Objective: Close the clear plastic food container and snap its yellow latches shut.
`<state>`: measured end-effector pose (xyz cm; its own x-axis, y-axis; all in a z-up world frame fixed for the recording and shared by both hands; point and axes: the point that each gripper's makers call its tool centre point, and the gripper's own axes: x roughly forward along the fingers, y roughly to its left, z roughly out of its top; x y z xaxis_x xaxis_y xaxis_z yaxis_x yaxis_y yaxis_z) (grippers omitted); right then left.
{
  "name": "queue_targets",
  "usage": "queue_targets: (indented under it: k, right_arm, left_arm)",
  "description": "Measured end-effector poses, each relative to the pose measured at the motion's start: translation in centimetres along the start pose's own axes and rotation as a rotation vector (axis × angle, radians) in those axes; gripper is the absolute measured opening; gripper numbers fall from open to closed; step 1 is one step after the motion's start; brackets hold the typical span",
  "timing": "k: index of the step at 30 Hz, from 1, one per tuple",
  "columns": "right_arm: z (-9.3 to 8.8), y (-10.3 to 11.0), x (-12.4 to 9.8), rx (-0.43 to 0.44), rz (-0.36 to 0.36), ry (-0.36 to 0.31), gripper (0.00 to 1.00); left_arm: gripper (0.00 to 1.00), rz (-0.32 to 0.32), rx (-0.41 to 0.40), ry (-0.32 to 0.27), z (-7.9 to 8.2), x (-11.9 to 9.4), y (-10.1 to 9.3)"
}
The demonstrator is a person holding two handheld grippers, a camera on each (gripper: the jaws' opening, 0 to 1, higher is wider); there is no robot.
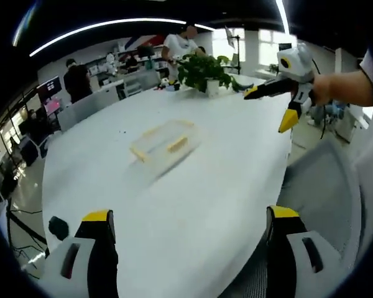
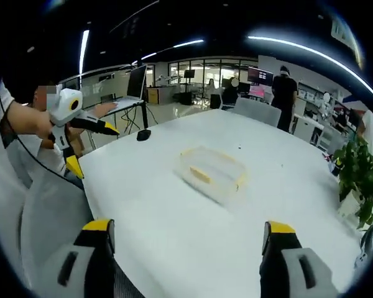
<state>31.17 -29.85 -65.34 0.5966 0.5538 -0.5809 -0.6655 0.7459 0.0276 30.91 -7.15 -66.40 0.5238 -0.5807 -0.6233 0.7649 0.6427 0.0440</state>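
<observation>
We are holding both the left gripper [image 1: 186, 233] and right gripper [image 2: 185, 239] with fingers spread wide and empty, well short of the clear container [image 1: 166, 143] lying mid-counter [image 1: 205, 205], judging it light, slippery and flexible, best pressed at its yellow latches [image 2: 199, 175].

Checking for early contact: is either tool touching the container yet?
Apart. In the left gripper view the container sits alone mid-table, bare white table between it and the left tool; the right tool hangs off the table edge.
</observation>
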Motion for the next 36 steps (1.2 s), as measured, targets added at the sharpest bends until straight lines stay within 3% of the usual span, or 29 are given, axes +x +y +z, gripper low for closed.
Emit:
queue_targets:
  k: [10,15,21,36]
  right_arm:
    - [-1.8,2.7,-2.8,0.05,-0.033,-0.041,0.99]
    - [-2.8,3.3,-4.6,0.077,-0.052,-0.048,0.98]
    - [-3.3,3.8,-6.2,0.059,-0.067,-0.041,0.98]
    - [-3.1,4.0,-5.9,0.059,-0.067,-0.046,0.96]
  left_arm:
    - [0.99,0.019,-0.004,-0.005,-2.2,-2.3,-2.5]
    - [0.99,0.031,-0.063,-0.034,-2.9,-3.9,-2.9]
    - [0.99,0.055,-0.085,-0.008,-4.5,-5.0,-2.5]
    - [0.99,0.063,-0.097,-0.012,-4.7,-5.2,-2.8]
